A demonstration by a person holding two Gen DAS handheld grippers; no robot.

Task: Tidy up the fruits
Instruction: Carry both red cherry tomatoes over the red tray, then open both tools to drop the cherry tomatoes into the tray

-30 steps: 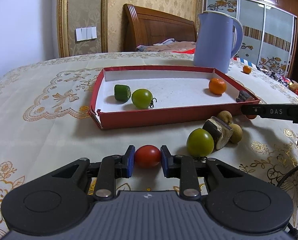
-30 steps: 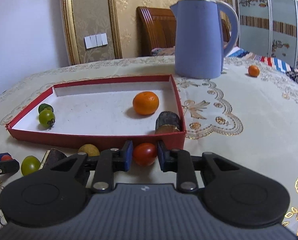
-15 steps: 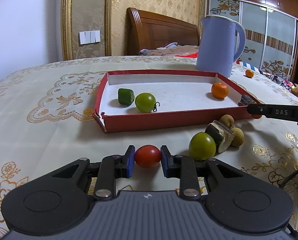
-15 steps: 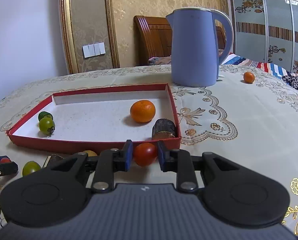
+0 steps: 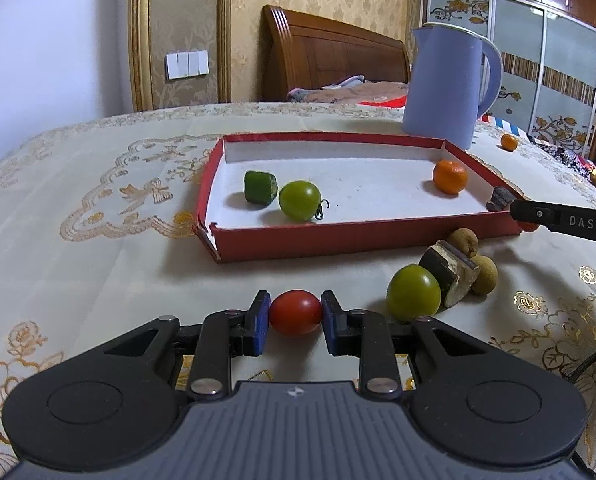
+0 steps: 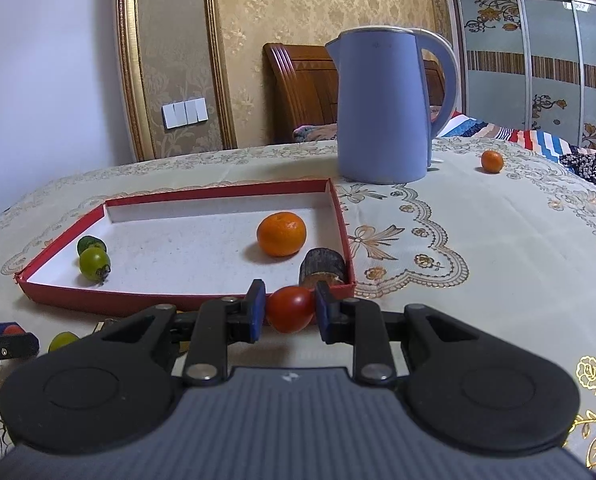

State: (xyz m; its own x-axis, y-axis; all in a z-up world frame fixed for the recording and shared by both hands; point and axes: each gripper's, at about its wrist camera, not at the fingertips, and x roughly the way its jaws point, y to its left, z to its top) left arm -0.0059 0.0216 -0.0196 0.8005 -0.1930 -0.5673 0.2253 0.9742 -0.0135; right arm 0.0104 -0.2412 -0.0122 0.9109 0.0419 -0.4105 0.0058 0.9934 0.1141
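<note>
We hold two red tomatoes, one per hand-held gripper, both short of the tray.

Left hand-held gripper [image 5: 295, 322] is clamped on a red tomato [image 5: 295, 312], blue pads pressing its sides, low over the surface [image 5: 78, 264]. The tray [image 5: 337, 240] lies at 12 o'clock from it, near wall between us and the white floor. Inside the tray: a green chunk [image 5: 260, 187] and a green tomato [image 5: 299, 201] at the left end, an orange [image 5: 449, 176] and a dark chunk [image 5: 499, 200] at the right end. Loose at 2 o'clock from the left gripper: another green tomato [image 5: 413, 293], a dark wedge [image 5: 449, 272], two brown fruits [image 5: 463, 241].

Right hand-held gripper [image 6: 289, 312] is clenched on its own red tomato [image 6: 290, 308], right at the tray's near right corner [image 6: 347, 286], the dark chunk just past the wall at 12 o'clock. A kettle [image 6: 381, 108] stands behind the tray; a second orange [image 6: 491, 161] sits well off at 1 o'clock.

To do this well, we judge: lift each tomato clear of the red wall before going forward, since the wall looks flimsy and a bump could shove the tray. Aim for bare white floor mid-tray, away from the round fruit that would roll. Lower until the tomato nearly rests, then release gently; it is smooth and will roll. Keep the squeeze light, soft skin.
</note>
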